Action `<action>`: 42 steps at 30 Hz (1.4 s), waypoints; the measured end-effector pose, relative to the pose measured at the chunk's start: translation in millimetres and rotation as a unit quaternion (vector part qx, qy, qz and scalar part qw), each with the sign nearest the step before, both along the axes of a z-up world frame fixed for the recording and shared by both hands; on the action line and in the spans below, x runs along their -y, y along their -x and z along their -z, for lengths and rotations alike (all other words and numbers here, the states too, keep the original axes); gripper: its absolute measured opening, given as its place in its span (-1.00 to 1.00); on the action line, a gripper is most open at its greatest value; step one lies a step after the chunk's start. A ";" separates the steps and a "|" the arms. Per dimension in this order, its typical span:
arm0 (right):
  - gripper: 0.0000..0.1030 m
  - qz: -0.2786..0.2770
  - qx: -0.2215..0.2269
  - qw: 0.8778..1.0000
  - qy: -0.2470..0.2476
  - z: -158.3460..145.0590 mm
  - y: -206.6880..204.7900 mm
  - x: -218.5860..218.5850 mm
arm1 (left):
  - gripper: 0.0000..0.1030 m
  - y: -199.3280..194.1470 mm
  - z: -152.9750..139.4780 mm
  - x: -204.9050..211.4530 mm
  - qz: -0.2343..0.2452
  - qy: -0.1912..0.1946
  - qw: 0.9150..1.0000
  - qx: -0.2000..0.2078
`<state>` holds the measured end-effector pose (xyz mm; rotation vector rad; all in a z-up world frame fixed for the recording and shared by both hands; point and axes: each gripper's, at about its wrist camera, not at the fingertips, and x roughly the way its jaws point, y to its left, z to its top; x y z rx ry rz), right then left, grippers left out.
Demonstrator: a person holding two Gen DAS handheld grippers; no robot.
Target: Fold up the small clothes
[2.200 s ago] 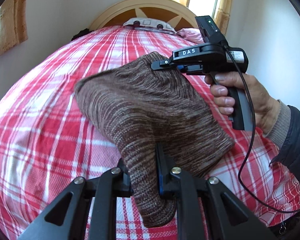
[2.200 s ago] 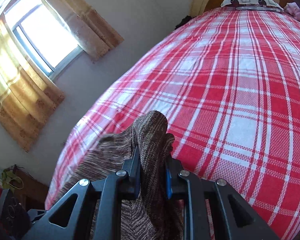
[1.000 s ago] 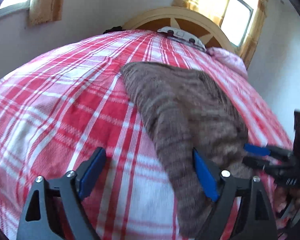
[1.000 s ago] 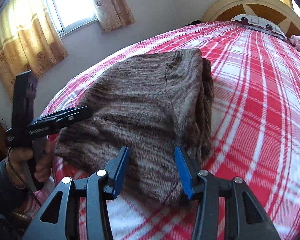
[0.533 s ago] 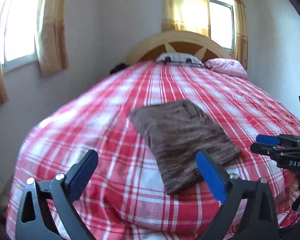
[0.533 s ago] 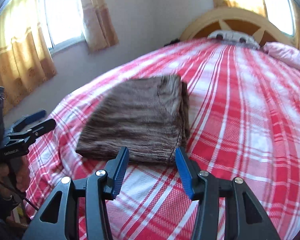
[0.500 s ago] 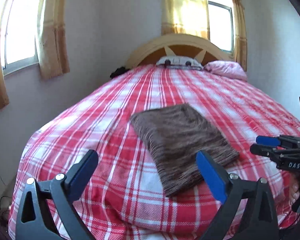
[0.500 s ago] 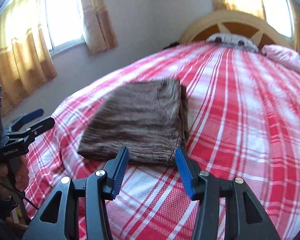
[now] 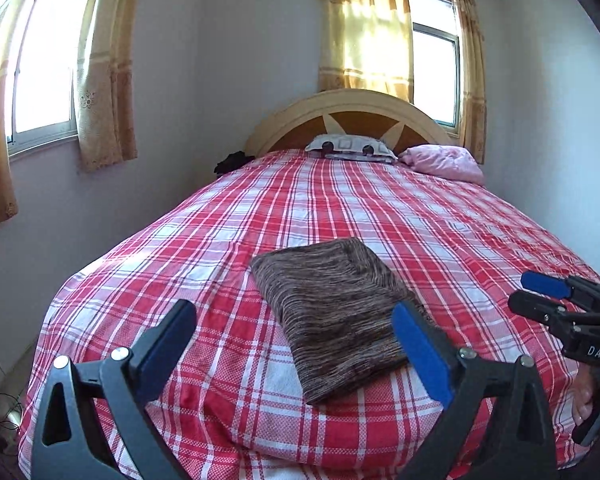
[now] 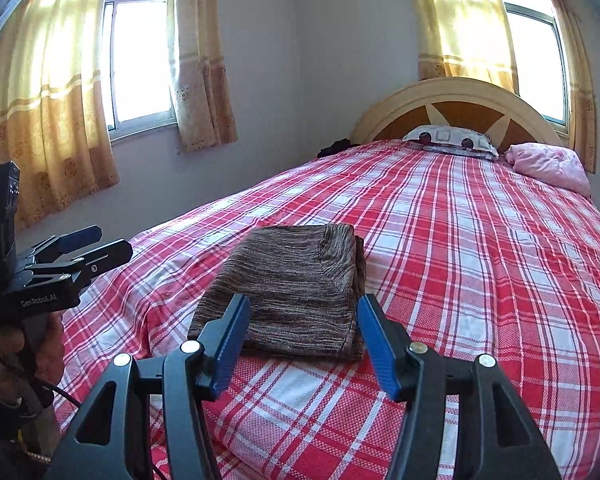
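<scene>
Left wrist view: we see a brown knit garment (image 9: 332,312) lying folded into a thick rectangle near the foot of a red plaid bed (image 9: 480,248). Our left gripper (image 9: 296,344) and right gripper (image 10: 300,332) hover just short of it, jaws spread wide, empty. It looks soft, light and floppy; we would pinch a corner or the layered edge facing our right side. Its long axis runs from the foot toward the headboard (image 9: 352,120), slightly slanted.
</scene>
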<state>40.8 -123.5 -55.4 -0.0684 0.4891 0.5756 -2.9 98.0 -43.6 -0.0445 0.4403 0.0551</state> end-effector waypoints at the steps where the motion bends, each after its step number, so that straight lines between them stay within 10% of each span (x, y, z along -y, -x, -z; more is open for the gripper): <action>1: 0.12 0.001 0.000 1.000 0.000 0.1 0.7 0.0 | 0.95 0.0 -0.4 0.7 0.001 0.000 1.000 0.000; 42: 0.12 0.005 0.034 0.999 -0.024 -14.9 21.1 7.7 | 1.00 2.6 -7.2 10.7 0.016 -0.003 1.000 -0.011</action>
